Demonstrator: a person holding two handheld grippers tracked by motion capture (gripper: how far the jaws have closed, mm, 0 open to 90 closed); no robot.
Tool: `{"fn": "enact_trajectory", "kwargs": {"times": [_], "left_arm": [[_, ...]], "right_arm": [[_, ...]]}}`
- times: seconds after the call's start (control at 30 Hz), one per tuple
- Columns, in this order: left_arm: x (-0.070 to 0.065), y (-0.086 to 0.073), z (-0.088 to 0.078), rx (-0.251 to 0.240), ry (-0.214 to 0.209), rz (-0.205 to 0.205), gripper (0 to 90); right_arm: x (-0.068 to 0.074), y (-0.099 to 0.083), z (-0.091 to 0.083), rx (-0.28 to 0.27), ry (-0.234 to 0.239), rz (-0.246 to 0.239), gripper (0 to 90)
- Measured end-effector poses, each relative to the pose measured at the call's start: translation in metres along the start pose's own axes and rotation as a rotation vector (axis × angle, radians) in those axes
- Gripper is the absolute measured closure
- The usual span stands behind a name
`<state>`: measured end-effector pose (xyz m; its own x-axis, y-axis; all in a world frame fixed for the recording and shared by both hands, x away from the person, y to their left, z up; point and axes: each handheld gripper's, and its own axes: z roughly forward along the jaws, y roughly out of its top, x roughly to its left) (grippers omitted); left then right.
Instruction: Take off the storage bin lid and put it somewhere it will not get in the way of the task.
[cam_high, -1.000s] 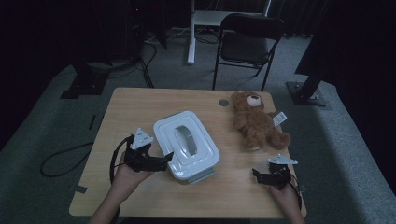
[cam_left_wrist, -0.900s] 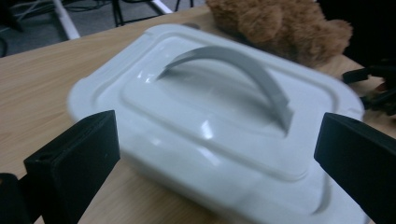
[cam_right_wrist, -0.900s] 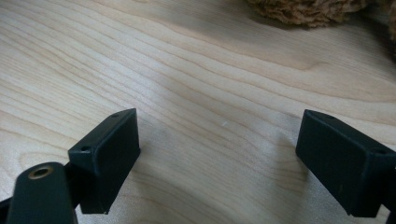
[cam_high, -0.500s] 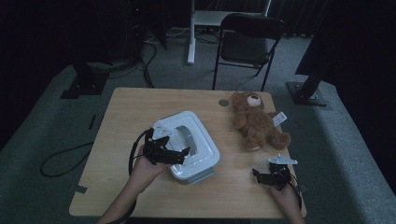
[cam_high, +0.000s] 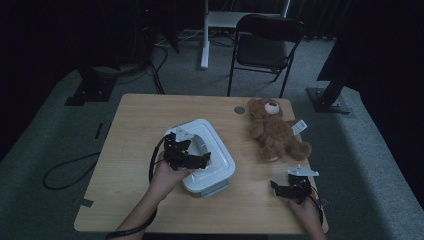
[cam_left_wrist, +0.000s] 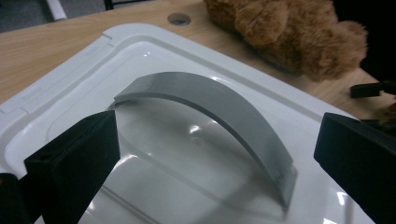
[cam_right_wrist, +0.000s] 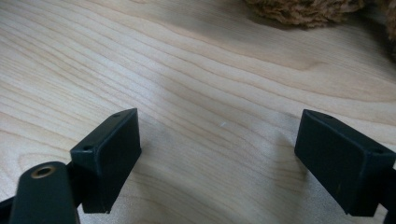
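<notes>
A white lidded box (cam_high: 216, 165) with a grey arched handle (cam_left_wrist: 219, 107) stands in the middle of the wooden table (cam_high: 135, 125). My left gripper (cam_high: 197, 159) hovers over the lid, open, its jaws on either side of the handle (cam_high: 200, 145) without touching it. In the left gripper view the gripper (cam_left_wrist: 219, 163) straddles the handle's near end. A brown teddy bear (cam_high: 276, 131) lies at the right back. My right gripper (cam_high: 282, 187) rests open near the front right edge, with bare wood between its jaws (cam_right_wrist: 219, 144).
A round cable hole (cam_high: 239, 109) sits in the table beside the bear's head. A black folding chair (cam_high: 265, 45) and a white desk leg (cam_high: 204, 35) stand behind the table. A cable (cam_high: 70, 167) lies on the floor at the left.
My left gripper has moved right from the table's left side onto the box lid, ending over the grey handle. The right gripper has stayed still.
</notes>
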<state>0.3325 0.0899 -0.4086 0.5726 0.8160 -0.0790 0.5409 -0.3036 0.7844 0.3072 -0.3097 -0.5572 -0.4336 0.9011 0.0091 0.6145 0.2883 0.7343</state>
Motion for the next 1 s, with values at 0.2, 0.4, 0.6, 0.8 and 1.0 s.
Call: {"fn": "enact_trajectory", "kwargs": {"times": [0.2,0.4,0.6,0.8,1.0], "left_arm": [[-0.002,0.002,0.012,0.040,0.001,-0.013,1.2],[-0.004,-0.001,0.019,0.053,-0.005,-0.014,12.3],[0.000,0.000,0.016,0.034,-0.043,-0.042,24.8],[0.003,0.004,0.012,0.004,-0.085,-0.073,42.8],[0.006,0.002,0.014,0.013,-0.152,-0.100,53.1]], "right_arm": [[0.000,0.000,0.000,0.000,0.000,0.000,13.5],[0.000,0.000,0.000,-0.001,0.000,0.000,13.6],[0.000,0.000,0.000,-0.001,0.000,0.000,13.7],[0.000,0.000,0.000,-0.002,-0.002,0.001,14.0],[0.000,0.000,0.000,-0.002,-0.002,0.001,14.1]]}}
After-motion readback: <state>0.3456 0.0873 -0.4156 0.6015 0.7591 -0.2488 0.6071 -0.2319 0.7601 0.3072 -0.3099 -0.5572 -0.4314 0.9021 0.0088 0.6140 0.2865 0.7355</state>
